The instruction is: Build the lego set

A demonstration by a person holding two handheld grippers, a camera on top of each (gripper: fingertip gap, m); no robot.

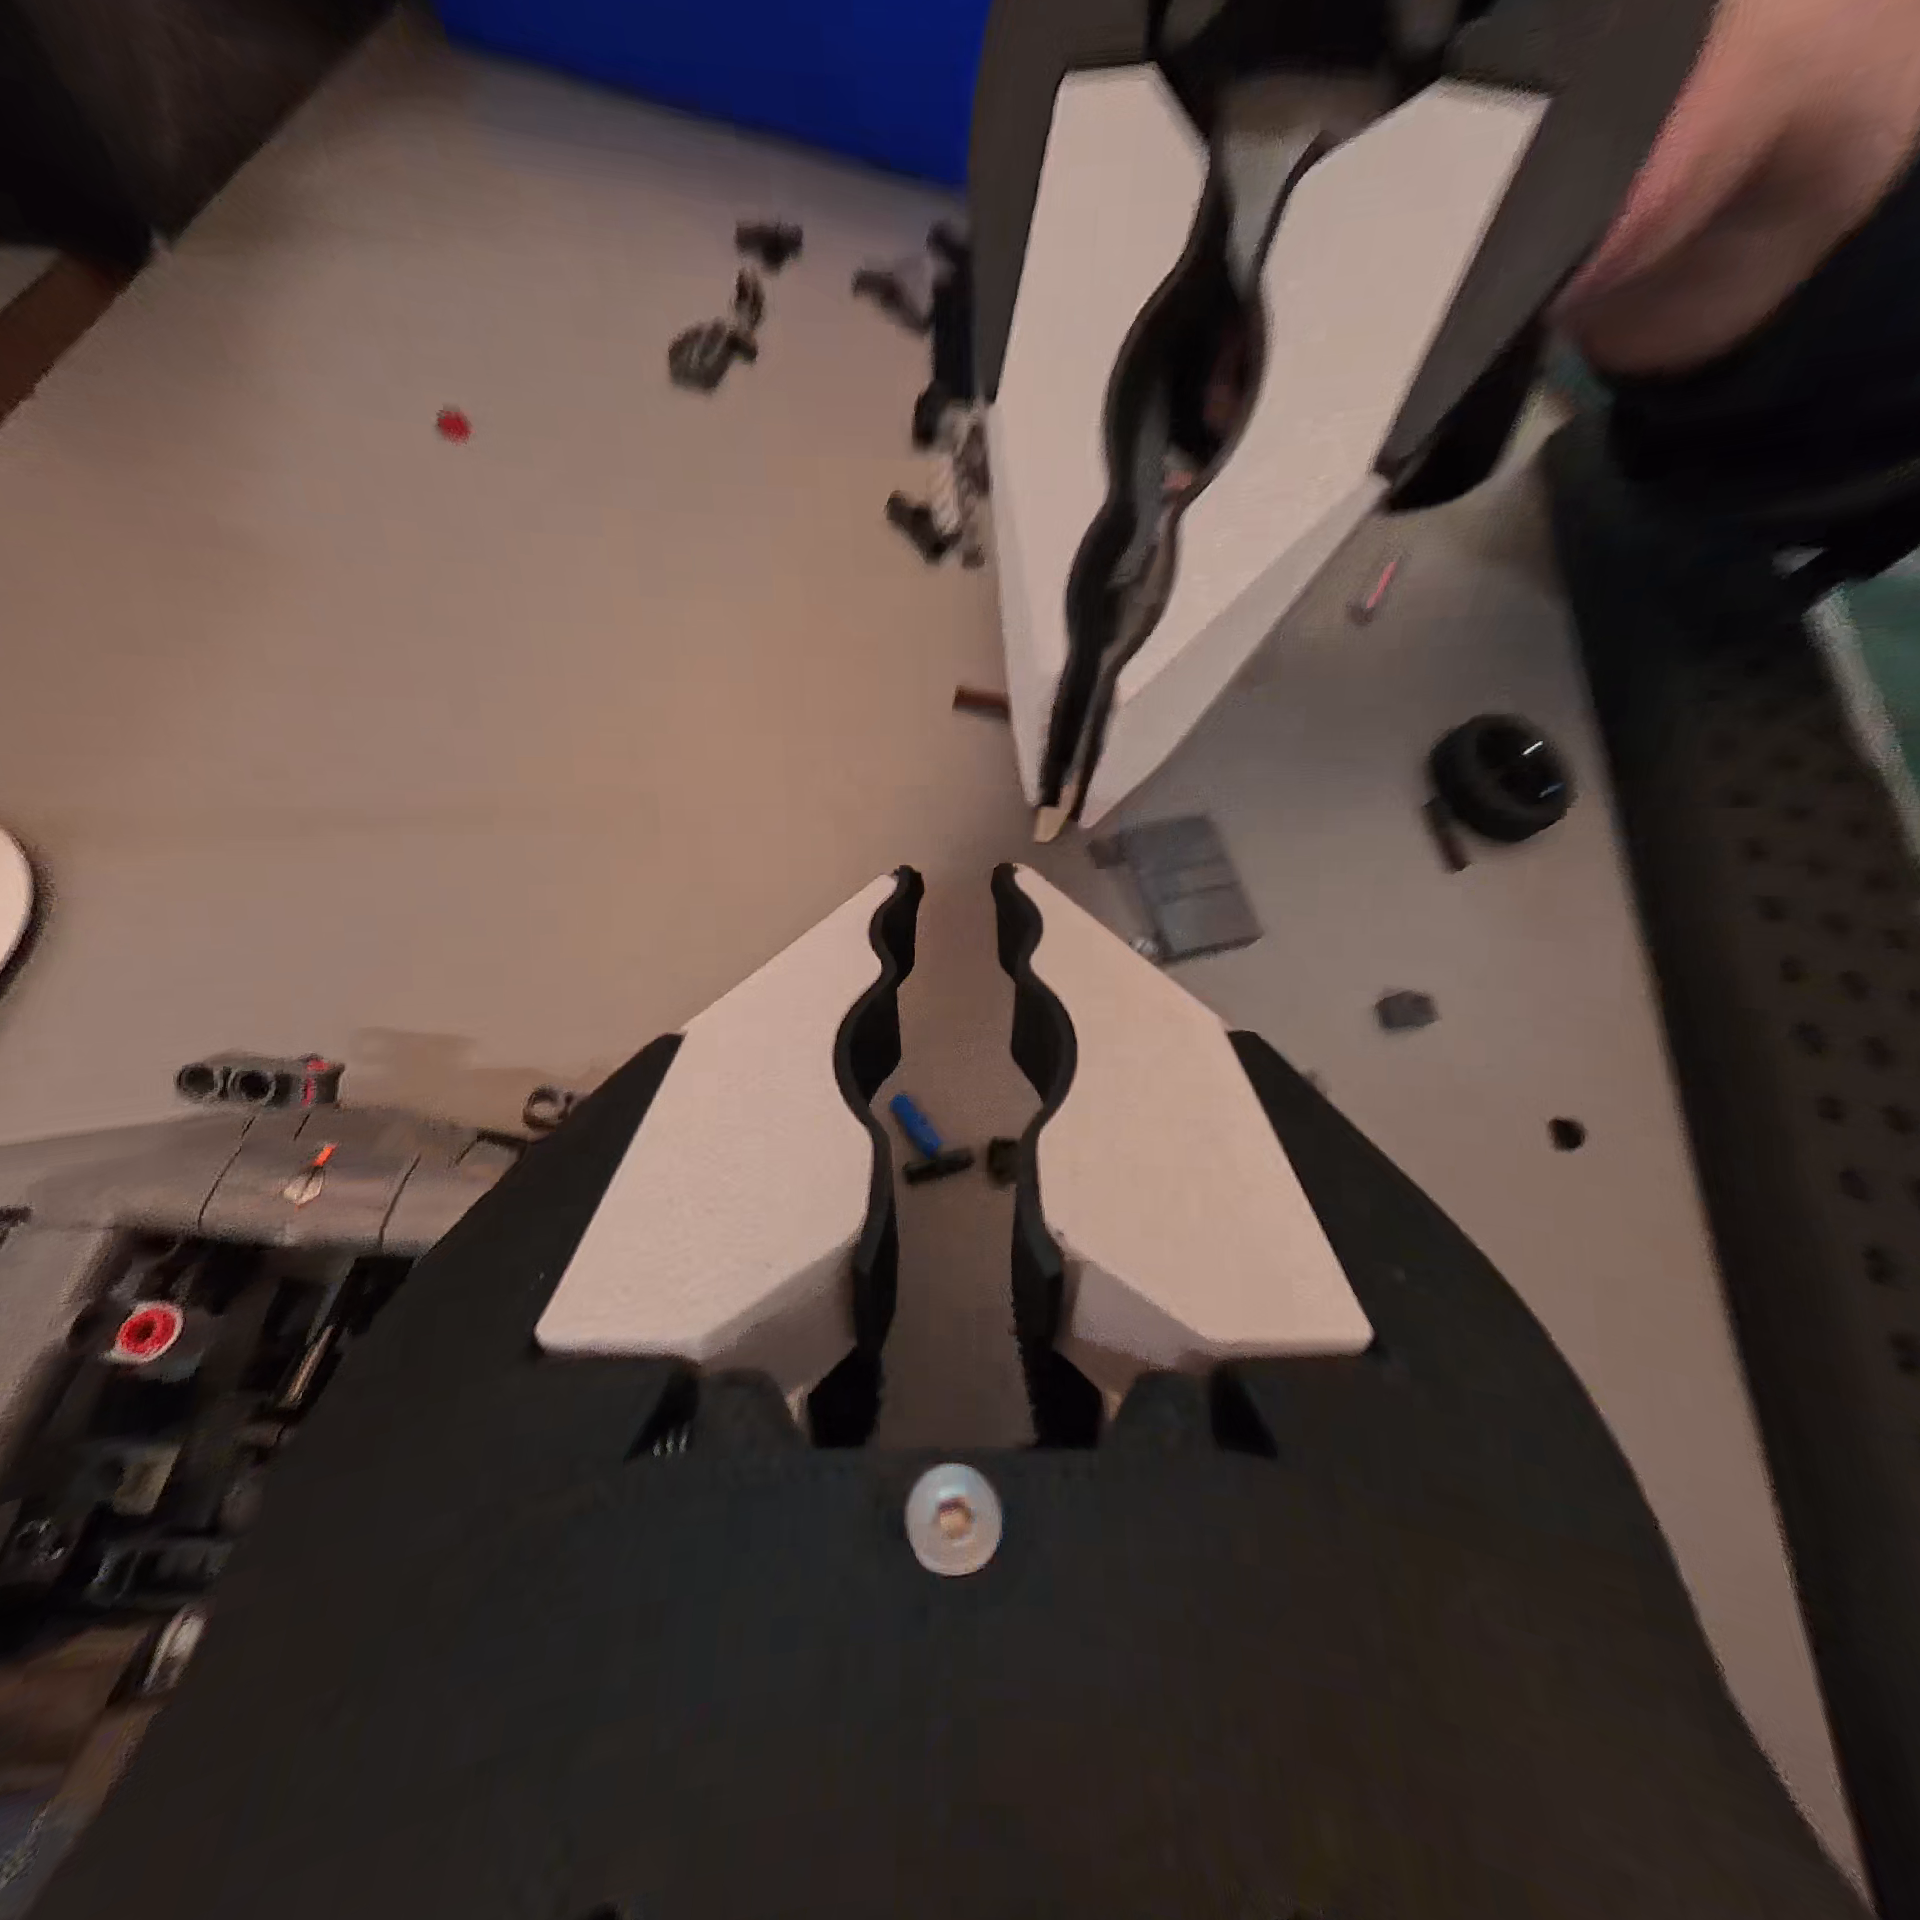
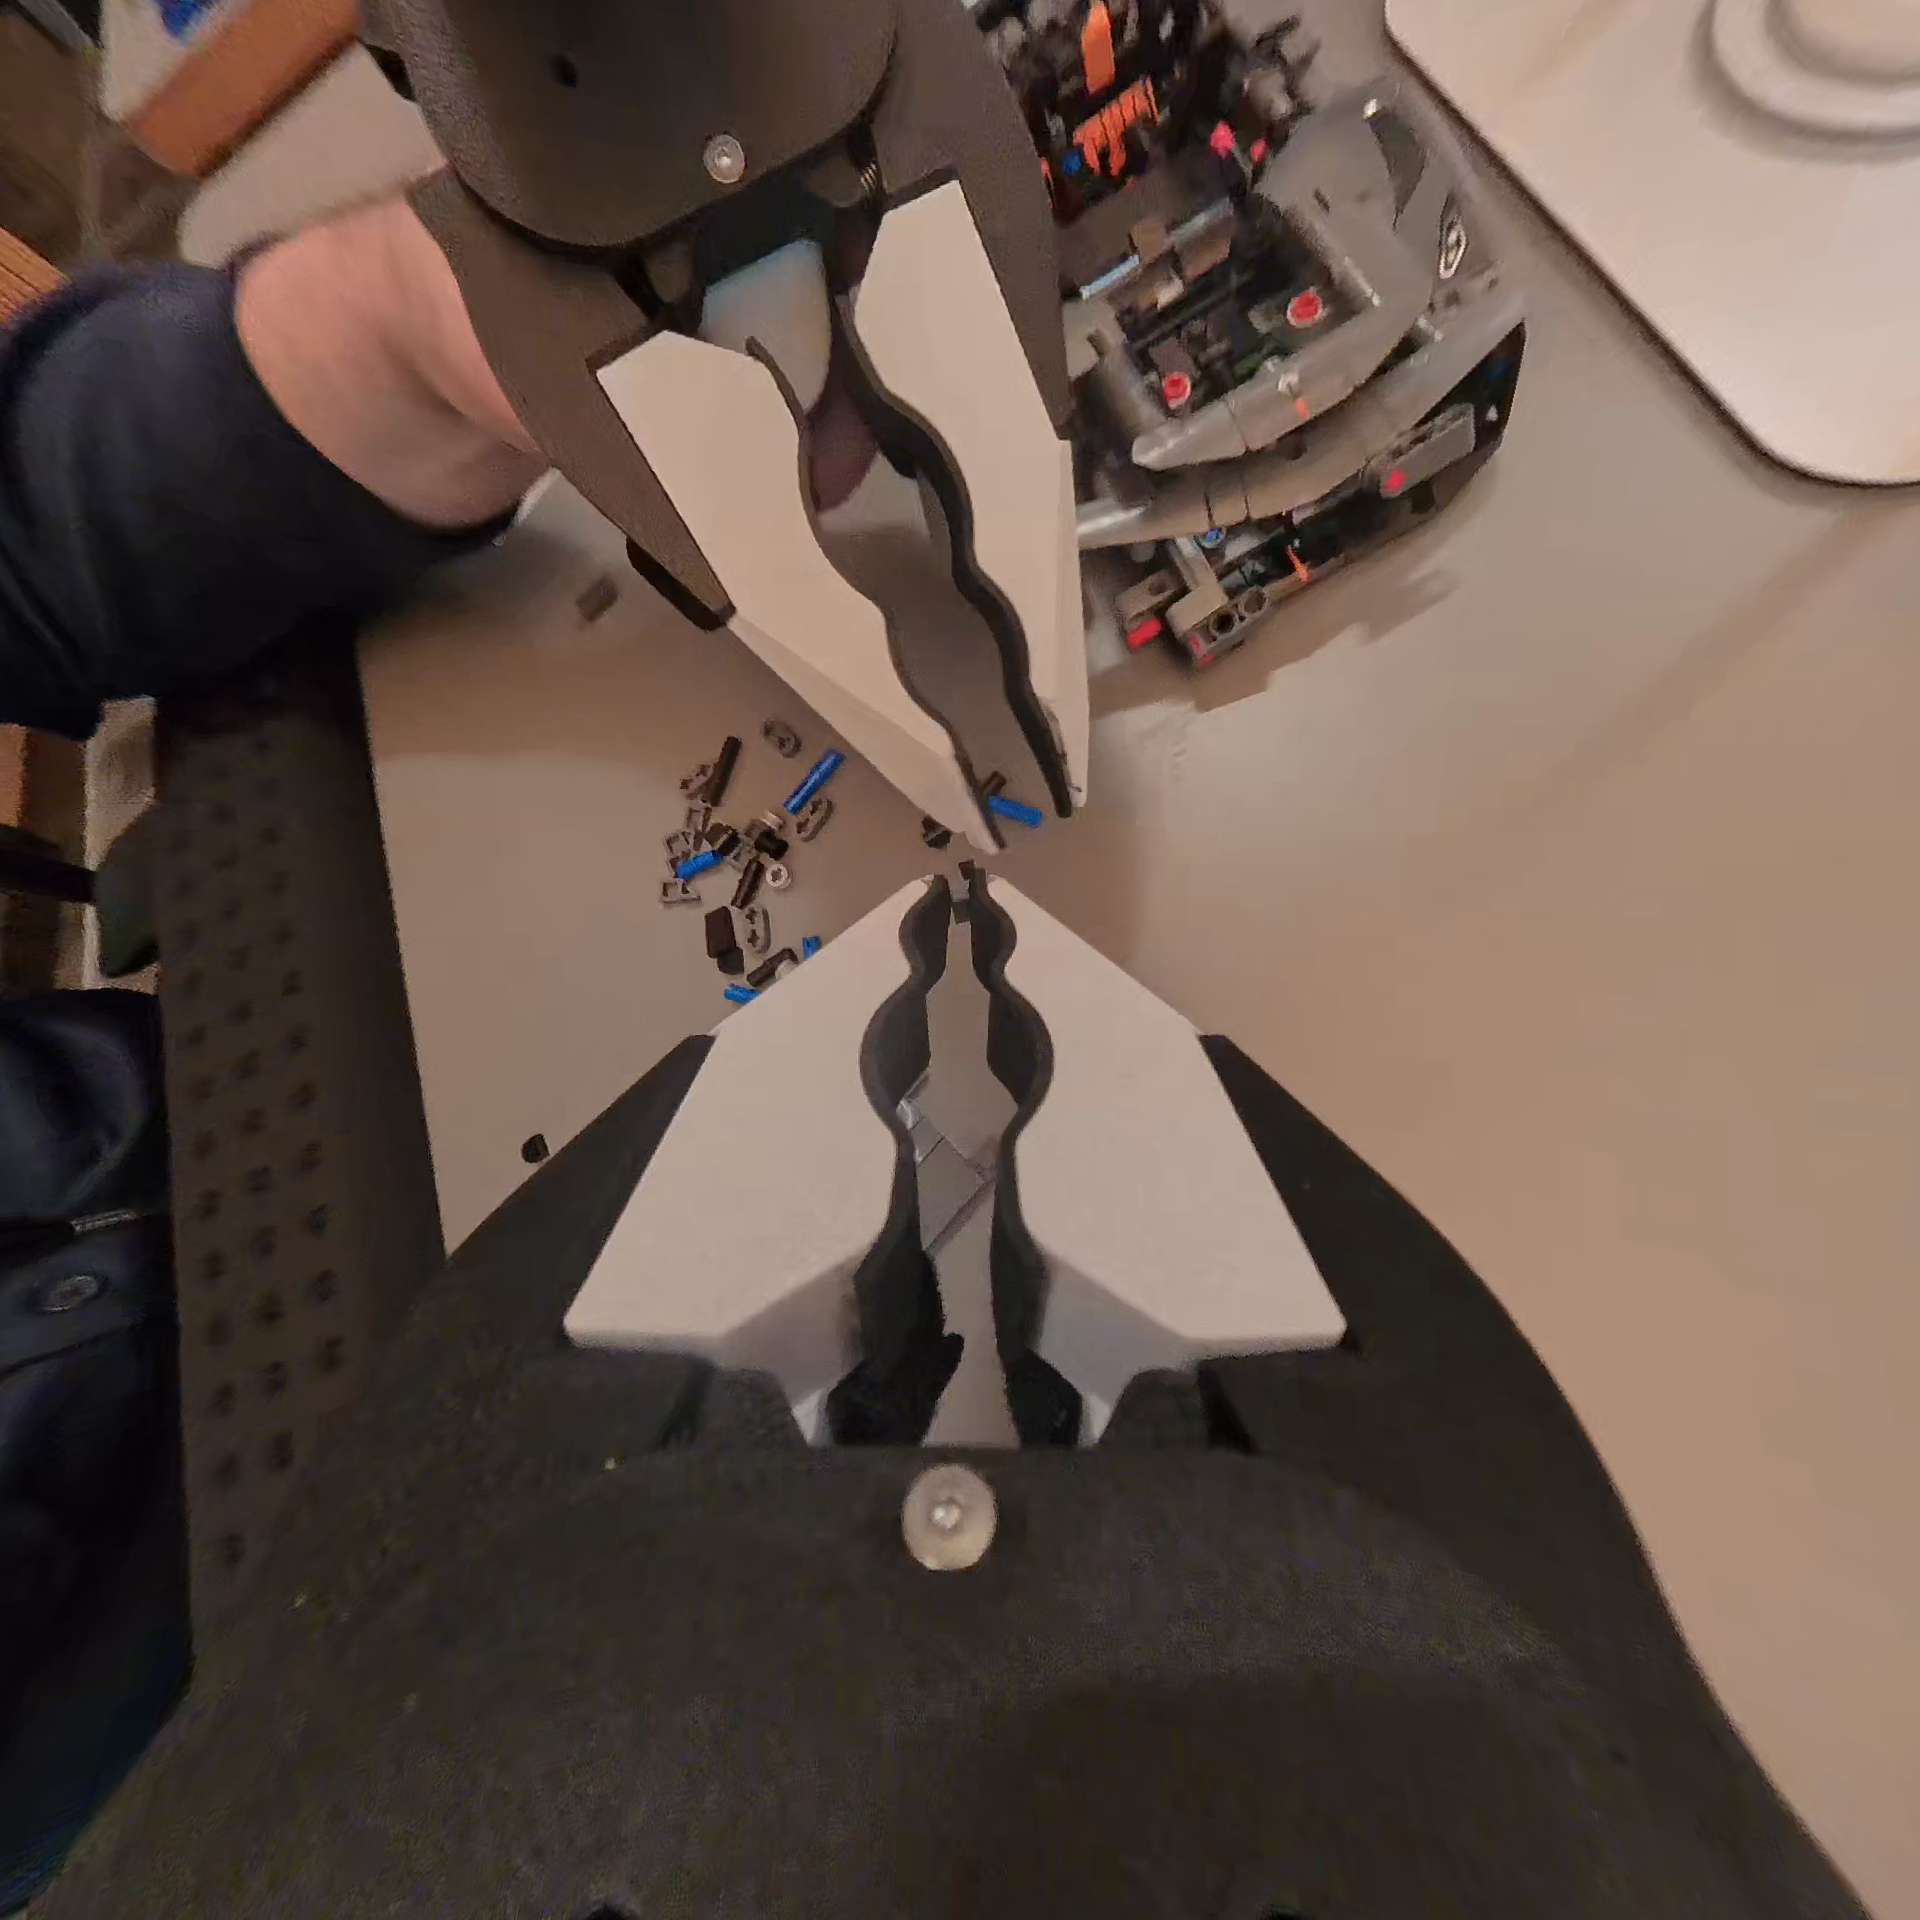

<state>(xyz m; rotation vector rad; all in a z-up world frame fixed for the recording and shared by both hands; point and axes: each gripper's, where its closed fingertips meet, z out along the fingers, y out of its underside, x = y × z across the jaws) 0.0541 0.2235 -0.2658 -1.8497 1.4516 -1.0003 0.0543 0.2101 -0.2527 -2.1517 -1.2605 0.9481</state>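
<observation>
My left gripper is partly open w/ nothing between the tips; a blue pin and a black pin lie on the worktop below the gap, closer in than the tips. My right gripper is nearly closed on a small black piece pinched at the very tips; its long axis runs approx. along the fingers, pointing out toward the left gripper. In the right wrist view the two grippers sit tip to tip, just apart. Judgement: next move is a mate or hand-off, so alignment of that axis w/ the left gap is the critical relation. The part-built lego car sits well beyond, right of the left gripper; loose parts pile lies left of my right tips. Right gripper is nearer the piece, obviously; the left is nearer the car.
</observation>
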